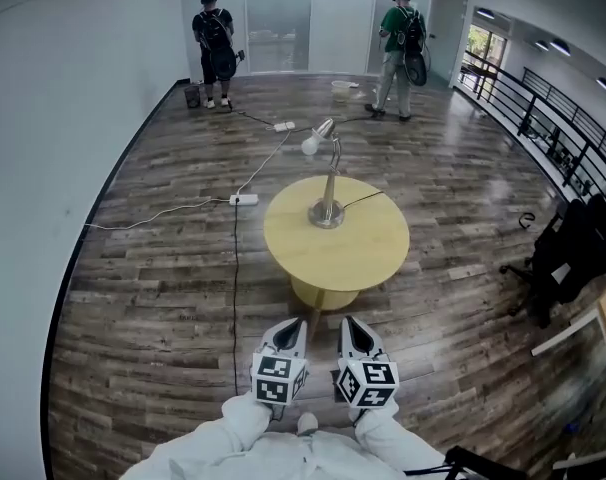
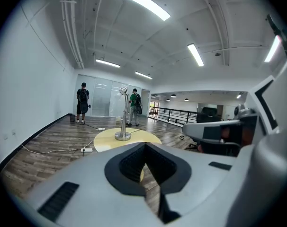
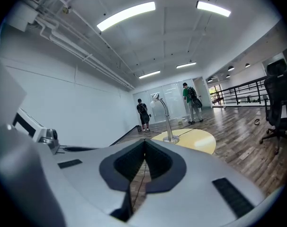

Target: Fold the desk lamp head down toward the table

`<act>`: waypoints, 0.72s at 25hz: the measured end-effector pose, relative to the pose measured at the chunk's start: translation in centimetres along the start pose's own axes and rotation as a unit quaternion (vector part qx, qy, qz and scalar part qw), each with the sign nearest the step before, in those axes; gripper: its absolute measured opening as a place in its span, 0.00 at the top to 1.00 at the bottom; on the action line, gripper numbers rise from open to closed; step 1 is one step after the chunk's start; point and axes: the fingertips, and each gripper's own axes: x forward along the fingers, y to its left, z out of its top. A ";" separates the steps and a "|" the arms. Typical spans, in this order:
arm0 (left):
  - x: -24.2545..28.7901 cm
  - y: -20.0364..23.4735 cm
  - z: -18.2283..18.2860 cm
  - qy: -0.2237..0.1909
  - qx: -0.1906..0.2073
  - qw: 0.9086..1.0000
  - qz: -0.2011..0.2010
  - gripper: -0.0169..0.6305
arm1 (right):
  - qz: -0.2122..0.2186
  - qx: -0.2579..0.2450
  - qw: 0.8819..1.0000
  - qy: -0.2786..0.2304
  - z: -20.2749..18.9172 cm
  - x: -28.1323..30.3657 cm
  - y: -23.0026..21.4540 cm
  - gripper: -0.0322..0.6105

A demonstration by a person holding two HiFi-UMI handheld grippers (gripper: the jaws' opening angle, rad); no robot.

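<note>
The left gripper [image 1: 292, 325] is keeping its two jaws pressed together, and nothing is sitting between them. It is hanging in the air in front of the person, well apart from the round yellow table [image 1: 283, 253]. The right gripper [image 1: 355, 324] is hanging just beside it, also over the wooden floor [image 1: 163, 298]. Its jaws are meeting at the tips too and are pinching nothing. Both grippers are pointing toward the table and slightly down.

The desk lamp [image 1: 330, 180] is standing on its round metal base near the middle of the table. Its neck is rising upright, and the head [image 1: 323, 129] is sitting high at the top, with the white bulb [image 1: 310, 146] showing. A thin cord [image 1: 364, 200] is running from the base across the tabletop.

Far behind, a small dark bin [image 1: 192, 95] is standing by the wall and a pale bowl-like thing [image 1: 341, 86] is lying on the floor; what is inside them I cannot tell. Two persons are standing there with their backs turned.
</note>
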 end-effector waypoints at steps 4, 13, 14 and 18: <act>3.0 -0.6 0.5 0.003 0.004 1.000 -0.006 0.97 | -0.003 0.003 1.000 0.000 0.6 2.0 -2.5 0.93; 8.5 -0.5 1.7 0.008 0.001 1.000 -0.004 0.97 | -0.001 0.008 1.000 0.008 1.3 5.6 -6.6 0.93; 8.9 -0.5 1.8 0.008 0.002 1.000 -0.004 0.97 | -0.002 0.010 1.000 0.008 1.3 5.9 -7.0 0.93; 10.5 -0.4 2.0 0.013 0.007 1.000 -0.005 0.97 | -0.006 0.014 1.000 0.011 1.2 6.9 -8.1 0.93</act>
